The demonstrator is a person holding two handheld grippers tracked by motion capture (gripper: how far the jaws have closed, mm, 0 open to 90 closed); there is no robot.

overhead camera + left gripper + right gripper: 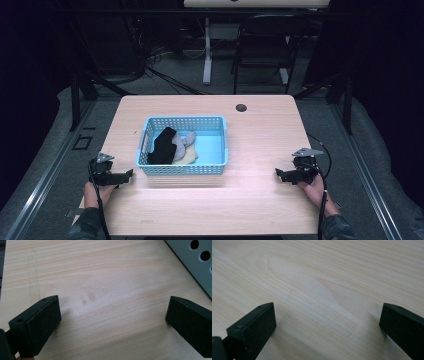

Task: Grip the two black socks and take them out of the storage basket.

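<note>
Flanking perforated blue basket (182, 169) of soft socks (171, 145): open black grippers.

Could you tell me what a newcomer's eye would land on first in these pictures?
Most likely the light blue basket in the middle of the wooden table, with a black cloth and paler pieces bunched in its left half. Next, the left gripper and right gripper, both open, flanking it near the front edge.

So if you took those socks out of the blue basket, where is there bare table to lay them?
Bare wood runs along the table between the basket and the right gripper, and across the near edge between both hands. The strip between the left gripper and the basket is tight.
</note>
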